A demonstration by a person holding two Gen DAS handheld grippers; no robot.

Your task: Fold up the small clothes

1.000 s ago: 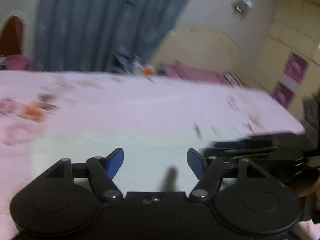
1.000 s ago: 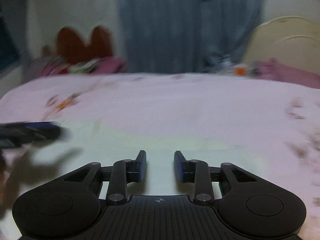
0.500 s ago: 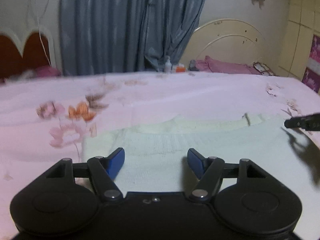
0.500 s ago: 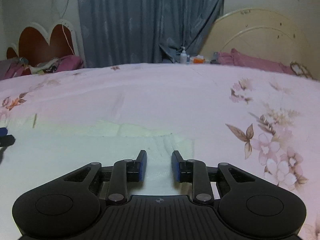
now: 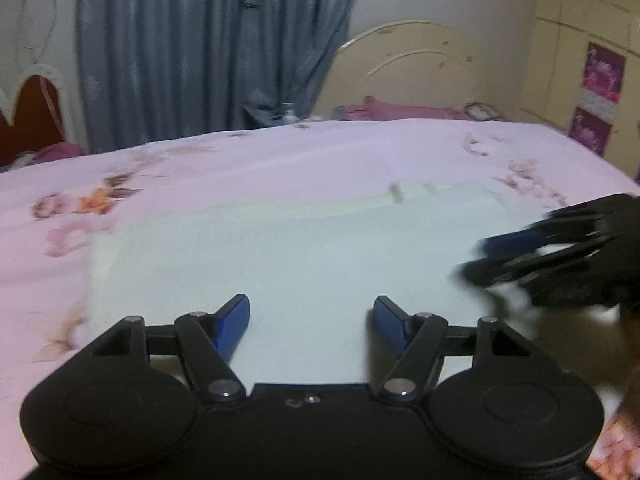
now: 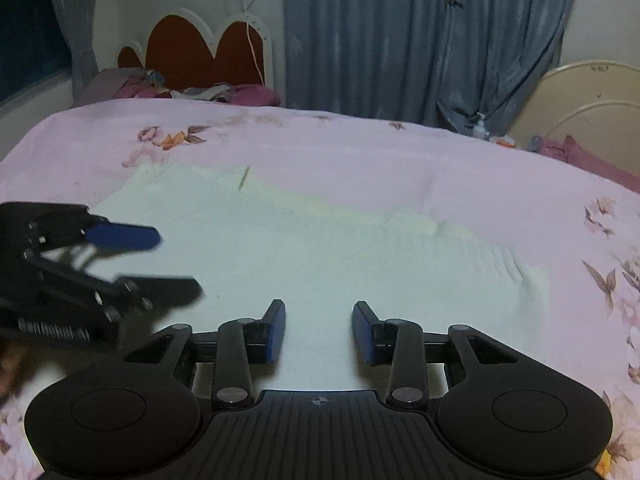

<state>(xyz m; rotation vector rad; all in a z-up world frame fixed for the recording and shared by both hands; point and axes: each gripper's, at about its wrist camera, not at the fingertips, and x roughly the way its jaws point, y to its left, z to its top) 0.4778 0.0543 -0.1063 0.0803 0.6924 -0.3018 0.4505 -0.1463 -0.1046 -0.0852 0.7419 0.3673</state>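
A pale mint knitted garment [image 5: 304, 248] lies flat on the pink floral bedsheet [image 5: 280, 152]; it also shows in the right wrist view [image 6: 320, 248]. My left gripper [image 5: 311, 322] is open and empty, low over the garment's near edge. My right gripper [image 6: 319, 330] is open and empty, also over the near edge. Each gripper shows in the other's view: the right gripper [image 5: 476, 258] at the right side, the left gripper [image 6: 176, 262] at the left side, both over the garment and close together.
The bedsheet [image 6: 360, 152] spreads all round the garment. Behind stand blue curtains [image 6: 420, 32], a red-and-white headboard [image 6: 200, 52] with piled clothes [image 6: 192, 92], a cream headboard [image 5: 404, 68], and a wardrobe [image 5: 580, 60] at the far right.
Both grippers have swung inward toward each other over the garment; each now shows large in the other's view. The right gripper's jaws have opened wider.
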